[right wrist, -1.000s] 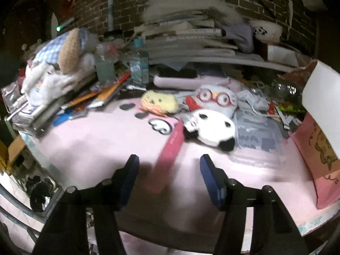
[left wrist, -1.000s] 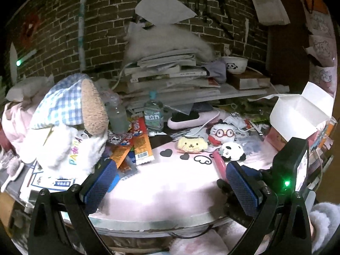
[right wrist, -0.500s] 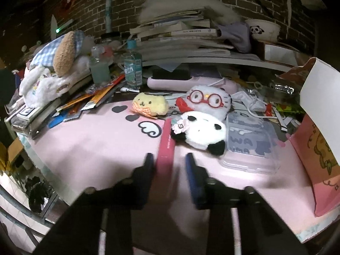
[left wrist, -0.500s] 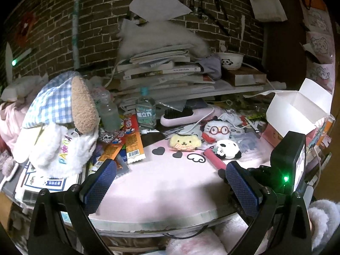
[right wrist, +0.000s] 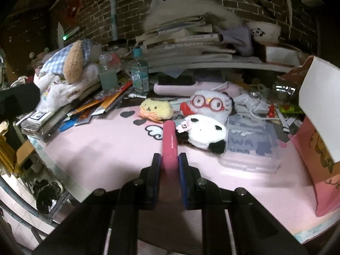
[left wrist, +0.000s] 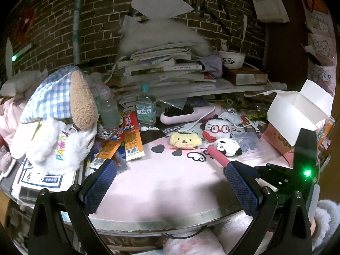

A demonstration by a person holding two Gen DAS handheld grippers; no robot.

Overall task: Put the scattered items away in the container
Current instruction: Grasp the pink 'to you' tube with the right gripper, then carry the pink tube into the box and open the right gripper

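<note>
Pink tube [right wrist: 169,142] sits clamped at its near end in your right gripper [right wrist: 169,161], jaws pressed on both sides, its far tip beside the panda plush [right wrist: 204,132] at one o'clock. Whether it has left the pink surface [right wrist: 102,159] is unclear. Your left gripper [left wrist: 170,182] hovers, jaws wide apart, holding nothing.
</note>
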